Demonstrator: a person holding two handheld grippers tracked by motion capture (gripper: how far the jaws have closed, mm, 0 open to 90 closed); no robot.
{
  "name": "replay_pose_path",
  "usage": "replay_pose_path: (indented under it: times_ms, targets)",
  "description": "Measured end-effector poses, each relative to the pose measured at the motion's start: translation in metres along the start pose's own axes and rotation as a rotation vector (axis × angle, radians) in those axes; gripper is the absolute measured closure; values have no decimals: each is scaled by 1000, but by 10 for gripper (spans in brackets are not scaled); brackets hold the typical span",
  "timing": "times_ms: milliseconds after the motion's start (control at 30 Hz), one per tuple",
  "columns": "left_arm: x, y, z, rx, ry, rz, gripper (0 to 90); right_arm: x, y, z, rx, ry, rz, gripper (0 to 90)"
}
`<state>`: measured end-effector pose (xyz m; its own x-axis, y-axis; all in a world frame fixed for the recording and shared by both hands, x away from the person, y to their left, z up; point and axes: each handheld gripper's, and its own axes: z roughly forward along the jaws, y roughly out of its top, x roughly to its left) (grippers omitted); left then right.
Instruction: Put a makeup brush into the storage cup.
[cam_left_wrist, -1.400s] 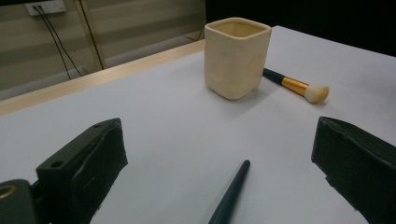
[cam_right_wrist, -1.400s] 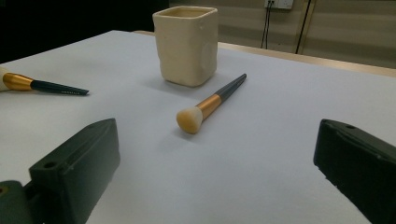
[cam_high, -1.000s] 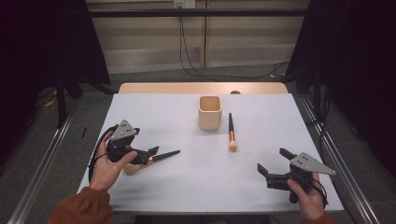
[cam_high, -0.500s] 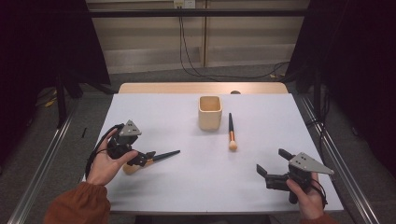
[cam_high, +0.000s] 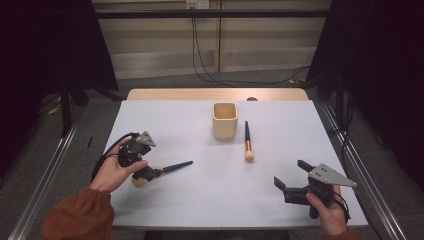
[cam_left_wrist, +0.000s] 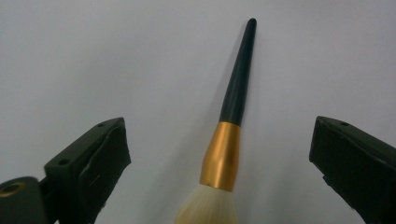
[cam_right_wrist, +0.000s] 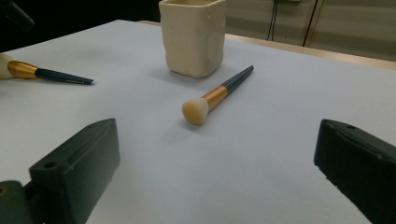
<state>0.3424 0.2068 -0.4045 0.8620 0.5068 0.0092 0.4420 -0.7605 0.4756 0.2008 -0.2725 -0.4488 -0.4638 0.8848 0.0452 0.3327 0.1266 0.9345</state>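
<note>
A black-handled makeup brush (cam_high: 172, 166) with a gold ferrule and pale bristles lies at the table's front left. My left gripper (cam_high: 146, 173) is tipped down over its bristle end. In the left gripper view, the brush (cam_left_wrist: 223, 154) lies between the open jaws of my left gripper (cam_left_wrist: 219, 129), which stand clear of it on both sides. A second, similar brush (cam_high: 247, 142) lies right of a cream square cup (cam_high: 225, 120). My right gripper (cam_high: 290, 173) rests open at the front right. It faces that brush (cam_right_wrist: 217, 94) and the cup (cam_right_wrist: 194, 37), with nothing between its fingers.
The white table (cam_high: 210, 200) has bare surface in the middle and front. A wooden strip (cam_high: 215, 94) runs along its far edge. Metal rails (cam_high: 40, 180) flank the table on the floor. Cables hang at the back wall.
My left gripper has tipped nose-down over the brush's bristle end. The brush, the cup and my right gripper have stayed where they were.
</note>
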Motion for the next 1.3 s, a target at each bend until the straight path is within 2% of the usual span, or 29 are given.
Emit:
replay_pose_path:
  times_ms: [100, 233, 267, 333, 433, 533, 700, 767, 867, 900, 967, 1067, 1100, 1167, 1300]
  targets:
    - [3, 2, -3, 18, 11, 10, 51, 1, 0, 0, -6, 0, -7, 0]
    - [7, 3, -4, 47, -2, 29, 55, 2, 0, 1, 0, 4, -3, 0]
    - [7, 3, -3, 54, 13, 24, 55, 1, 0, 1, 1, 5, -3, 0]
    - [9, 4, 2, 95, -20, 30, 54, 1, 0, 0, -1, 3, -5, 0]
    - [9, 6, 7, 119, -22, 35, 65, 1, 0, 0, -1, 2, -8, 0]
    - [7, 10, 15, 168, -70, 66, 68, 1, 0, 0, 0, 1, -5, 0]
    - [7, 12, 26, 201, -69, 76, 57, 1, 0, 1, 1, 2, -3, 0]
    - [6, 12, 29, 221, -85, 93, 58, 1, 0, 1, 6, 7, -9, 0]
    - [7, 12, 31, 232, -95, 97, 56, 1, 0, 1, 9, 9, -7, 0]
    - [6, 12, 34, 249, -86, 85, 55, 1, -1, 1, 6, 6, -7, 0]
    - [6, 12, 38, 271, -85, 91, 55, 1, -1, 1, 8, 6, -5, 0]
    - [6, 12, 40, 274, -99, 101, 61, 2, -1, 1, 9, 9, -9, 0]
    - [7, 12, 41, 281, -99, 91, 58, 2, -1, 1, 9, 10, -9, 0]
    - [7, 12, 42, 288, -114, 96, 93, 2, -1, 1, 8, 9, -9, 0]
    - [9, 13, 44, 288, -116, 116, 189, 2, -1, 1, 10, 8, -11, 0]
